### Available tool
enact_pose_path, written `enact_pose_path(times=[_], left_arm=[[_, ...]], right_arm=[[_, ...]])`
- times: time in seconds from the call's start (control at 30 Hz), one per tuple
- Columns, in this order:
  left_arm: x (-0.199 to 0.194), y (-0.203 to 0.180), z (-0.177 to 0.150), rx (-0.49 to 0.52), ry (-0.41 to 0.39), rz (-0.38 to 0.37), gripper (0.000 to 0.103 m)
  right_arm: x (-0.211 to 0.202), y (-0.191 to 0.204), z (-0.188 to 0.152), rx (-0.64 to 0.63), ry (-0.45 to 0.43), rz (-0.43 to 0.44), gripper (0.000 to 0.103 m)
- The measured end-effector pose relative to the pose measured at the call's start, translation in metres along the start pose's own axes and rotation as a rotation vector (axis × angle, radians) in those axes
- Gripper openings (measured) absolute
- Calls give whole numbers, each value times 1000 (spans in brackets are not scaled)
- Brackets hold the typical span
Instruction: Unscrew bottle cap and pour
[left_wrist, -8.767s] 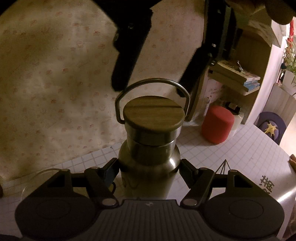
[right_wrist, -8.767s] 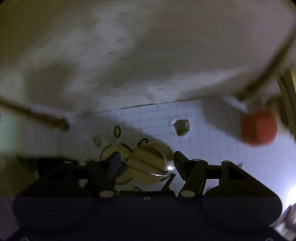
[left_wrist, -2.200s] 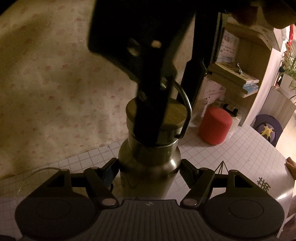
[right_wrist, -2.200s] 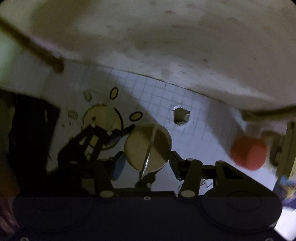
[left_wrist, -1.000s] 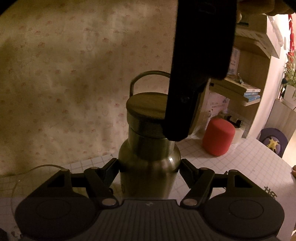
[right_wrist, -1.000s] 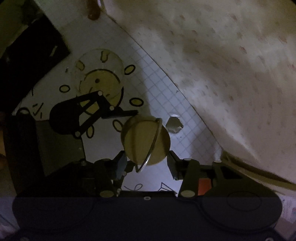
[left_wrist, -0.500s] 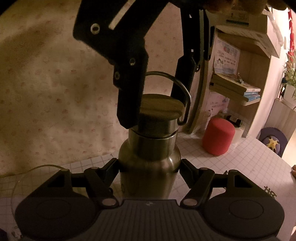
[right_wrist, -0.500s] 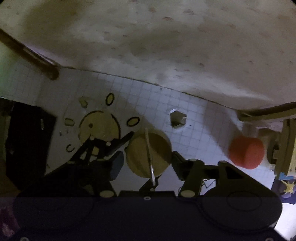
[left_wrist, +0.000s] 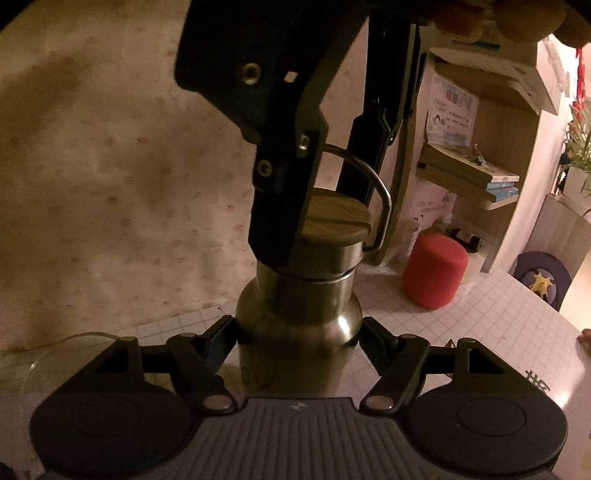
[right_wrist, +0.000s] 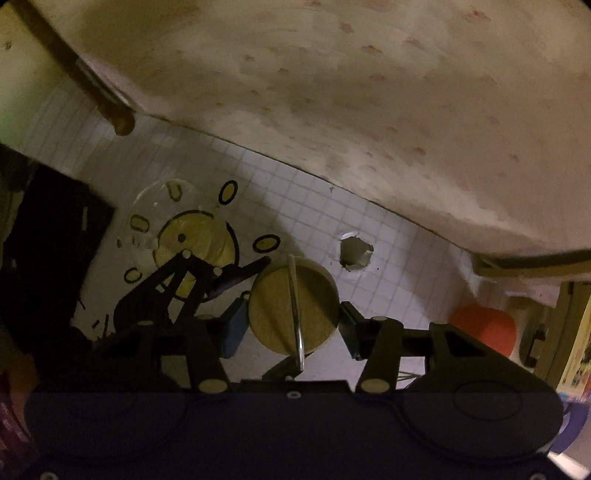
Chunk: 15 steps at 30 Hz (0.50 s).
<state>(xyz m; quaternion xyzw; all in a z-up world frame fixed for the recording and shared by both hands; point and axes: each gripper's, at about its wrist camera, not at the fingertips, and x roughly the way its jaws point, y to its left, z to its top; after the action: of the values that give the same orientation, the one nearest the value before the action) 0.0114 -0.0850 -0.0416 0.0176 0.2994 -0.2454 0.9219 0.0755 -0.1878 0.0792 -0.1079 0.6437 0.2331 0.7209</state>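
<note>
Brushed steel catches the dim amber light on a bottle (left_wrist: 297, 321) standing upright on a table (left_wrist: 476, 314) covered in a white grid-print sheet; its flat round wooden cap (right_wrist: 293, 308), crossed by a thin wire carry loop (left_wrist: 373, 184), sits on the neck, apparently still threaded; the left gripper (left_wrist: 297, 332) clamps the rounded shoulder from both sides, holding the body steady; the right gripper (right_wrist: 291, 314) reaches down from above, its fingers (left_wrist: 280, 206) closed against the cap's rim; the turn should go best with the squeeze kept level on the smooth rim, the wrist rotating about the bottle's axis, the wire loop kept clear of the pads and the lower grip firm so the slick metal does not spin; a clear glass (left_wrist: 48, 363) waits just left of the bottle, a red cylinder (left_wrist: 436, 271) farther right, before patterned wallpaper (left_wrist: 110, 166)
</note>
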Motion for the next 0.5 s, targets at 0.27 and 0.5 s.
enact_pose_path(times=[0.27, 0.5], left_arm=[[0, -1, 0, 14, -1, 3, 70], [1, -1, 1, 15, -3, 3, 70]], right_arm=[[1, 14, -1, -220, 26, -22, 54], [2, 24, 1, -331, 55, -43, 54]])
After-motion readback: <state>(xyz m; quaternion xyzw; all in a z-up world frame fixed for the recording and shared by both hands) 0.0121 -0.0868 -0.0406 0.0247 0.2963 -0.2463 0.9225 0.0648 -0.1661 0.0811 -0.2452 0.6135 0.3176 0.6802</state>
